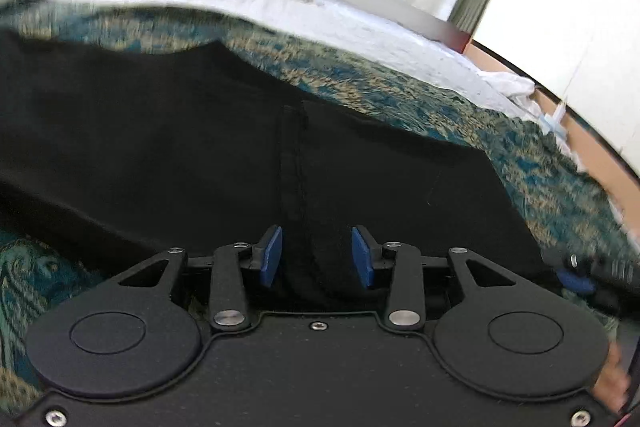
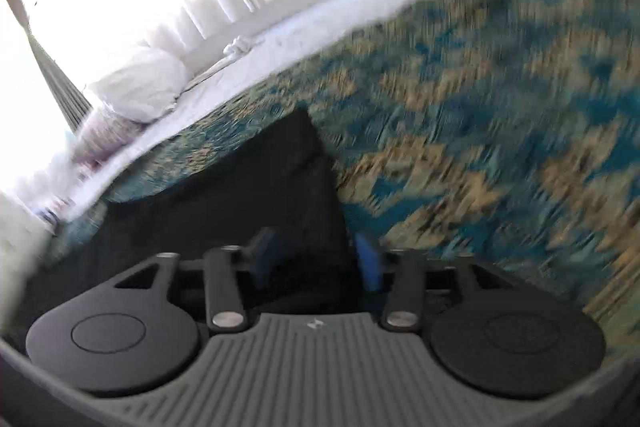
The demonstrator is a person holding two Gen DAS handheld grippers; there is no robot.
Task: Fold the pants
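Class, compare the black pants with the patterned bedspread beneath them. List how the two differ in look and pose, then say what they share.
The pants are plain black; the bedspread carries a teal-and-gold pattern. The pants show a stitched seam down the middle in the left wrist view; the bedspread shows no seam there. The pants lie on top and cover only part of the bed; the bedspread lies underneath and spreads out past their edges. Both are cloth, spread fairly flat.

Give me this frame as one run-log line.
stage: fold pants, in progress | left gripper: open, over black pants seam | right gripper: open, at pants edge | surface: patterned bedspread | image: blurred
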